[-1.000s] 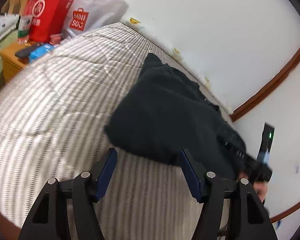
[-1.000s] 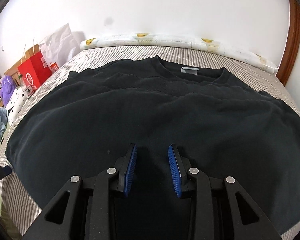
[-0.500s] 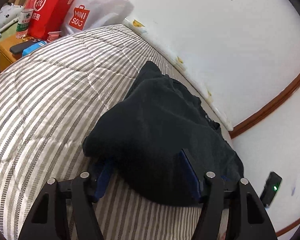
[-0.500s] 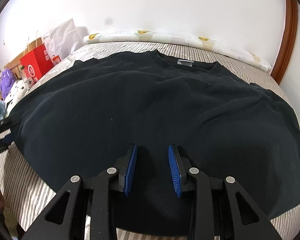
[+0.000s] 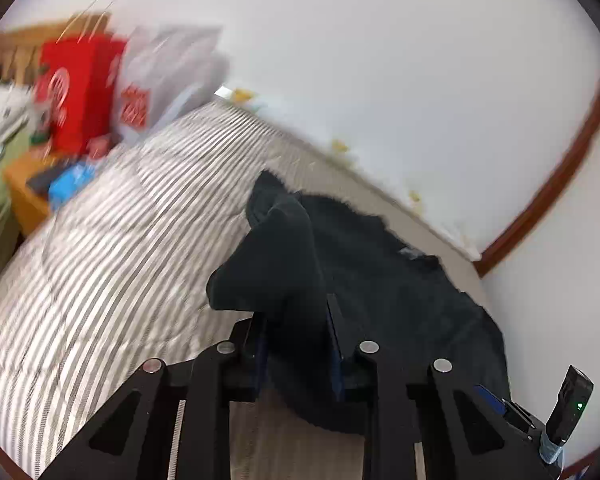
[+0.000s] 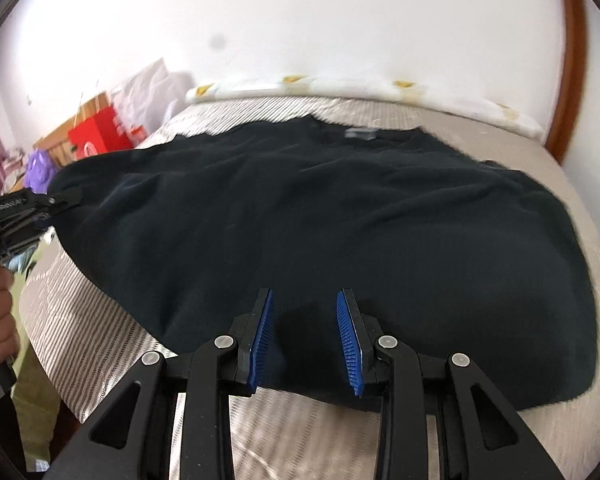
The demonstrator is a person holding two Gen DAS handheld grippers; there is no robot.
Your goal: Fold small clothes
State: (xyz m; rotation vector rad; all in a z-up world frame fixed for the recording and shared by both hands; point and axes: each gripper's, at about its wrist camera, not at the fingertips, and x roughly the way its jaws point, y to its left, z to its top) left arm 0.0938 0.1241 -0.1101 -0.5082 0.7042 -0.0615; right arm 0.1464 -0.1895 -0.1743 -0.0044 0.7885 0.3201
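We have the left hand-held gripper (image 5: 294,344) clenched on a bunched corner of the black sweater (image 6: 320,216), its jaws having just closed on that cloth, and the rest of the garment lies spread on the striped bed (image 5: 112,248), running away from this gripper toward the wall. Our right hand-held gripper (image 6: 305,334) stands partly parted at the near hem (whether its pads pinch the fabric we cannot tell). We judge the coming fold turns on carrying the left-held edge across the sweater's width toward the right side.
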